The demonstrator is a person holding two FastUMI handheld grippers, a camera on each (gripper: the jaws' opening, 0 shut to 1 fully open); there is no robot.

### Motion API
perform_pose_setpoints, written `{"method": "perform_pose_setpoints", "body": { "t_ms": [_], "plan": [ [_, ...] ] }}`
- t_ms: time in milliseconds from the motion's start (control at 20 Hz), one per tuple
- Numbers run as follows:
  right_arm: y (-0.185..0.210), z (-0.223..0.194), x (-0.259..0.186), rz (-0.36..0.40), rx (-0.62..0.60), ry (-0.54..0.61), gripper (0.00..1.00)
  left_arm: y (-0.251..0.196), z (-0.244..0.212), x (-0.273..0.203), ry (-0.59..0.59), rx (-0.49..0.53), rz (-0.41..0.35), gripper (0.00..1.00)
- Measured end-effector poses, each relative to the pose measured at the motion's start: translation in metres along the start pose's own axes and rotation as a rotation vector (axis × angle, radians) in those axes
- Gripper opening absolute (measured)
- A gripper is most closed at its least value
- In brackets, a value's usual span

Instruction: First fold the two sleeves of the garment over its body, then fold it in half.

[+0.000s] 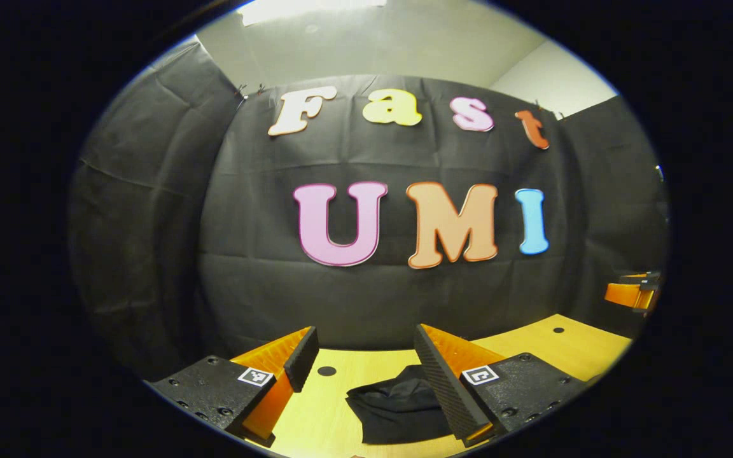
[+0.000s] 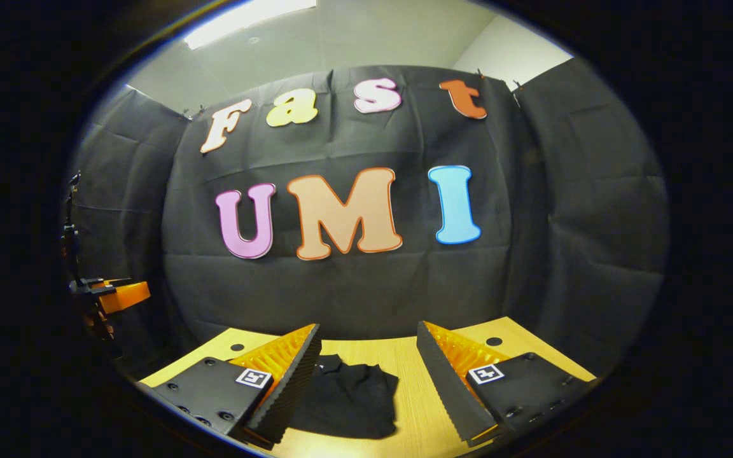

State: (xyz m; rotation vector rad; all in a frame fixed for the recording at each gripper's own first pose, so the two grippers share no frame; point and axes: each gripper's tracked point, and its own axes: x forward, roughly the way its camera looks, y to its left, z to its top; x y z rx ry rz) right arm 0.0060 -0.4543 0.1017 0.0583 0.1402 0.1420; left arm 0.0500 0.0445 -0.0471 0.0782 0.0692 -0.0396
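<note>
Both fingers of the left gripper (image 1: 366,375) stand wide apart with nothing between them, raised over the wooden table (image 1: 532,346). Below them, the black garment (image 1: 398,410) lies folded into a compact bundle on the tabletop, partly behind the right-hand finger. Further right, the right gripper (image 2: 366,375) likewise has its fingers spread, holding nothing, above the same bundle.
</note>
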Motion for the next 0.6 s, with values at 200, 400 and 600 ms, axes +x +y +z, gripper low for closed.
{"method": "perform_pose_setpoints", "body": {
  "t_ms": [200,400,600],
  "plan": [
    [0.03,0.003,-0.064,0.022,-0.013,-0.039,0.96,0.003,0.02,-0.065,-0.037,-0.006,-0.024,0.93],
    [0.058,-0.001,-0.107,0.049,-0.022,-0.044,0.96,0.011,0.027,-0.112,-0.05,-0.015,-0.022,0.91],
    [0.073,-0.001,-0.131,0.067,-0.037,-0.067,0.96,0.017,0.037,-0.144,-0.075,-0.009,-0.011,0.92]
  ]
}}
